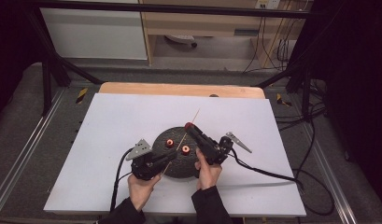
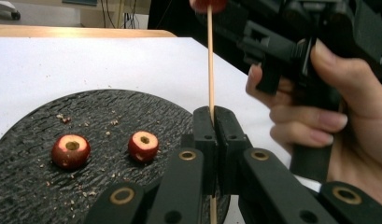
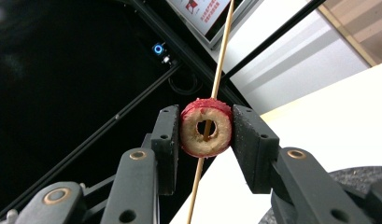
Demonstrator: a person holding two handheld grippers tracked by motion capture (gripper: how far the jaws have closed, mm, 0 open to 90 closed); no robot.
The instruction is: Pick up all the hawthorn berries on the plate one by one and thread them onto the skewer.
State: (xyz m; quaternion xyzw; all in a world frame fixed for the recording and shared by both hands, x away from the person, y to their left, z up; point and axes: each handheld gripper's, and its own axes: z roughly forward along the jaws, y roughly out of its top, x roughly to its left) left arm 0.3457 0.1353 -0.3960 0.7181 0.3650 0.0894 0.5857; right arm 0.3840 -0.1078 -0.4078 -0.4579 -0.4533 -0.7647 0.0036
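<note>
The left gripper [image 2: 211, 122] clamps a wooden skewer [image 2: 210, 60] whose upper part runs through the fruit ring [image 3: 206, 127] pinched by the right gripper [image 3: 206, 128].

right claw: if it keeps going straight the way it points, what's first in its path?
Nothing on the table, likely. The right claw, shut on the cored fruit piece threaded on the skewer, points up and off the table toward the dark frame; depth unclear.

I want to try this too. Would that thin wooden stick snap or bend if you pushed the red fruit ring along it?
The thin wooden stick looks long and slender, so it would probably flex and could snap under sideways force. It is clamped in the left gripper near one end, so the far end may wobble. The cored red fruit ring, pinched by the right gripper, looks soft and may crumble.
</note>
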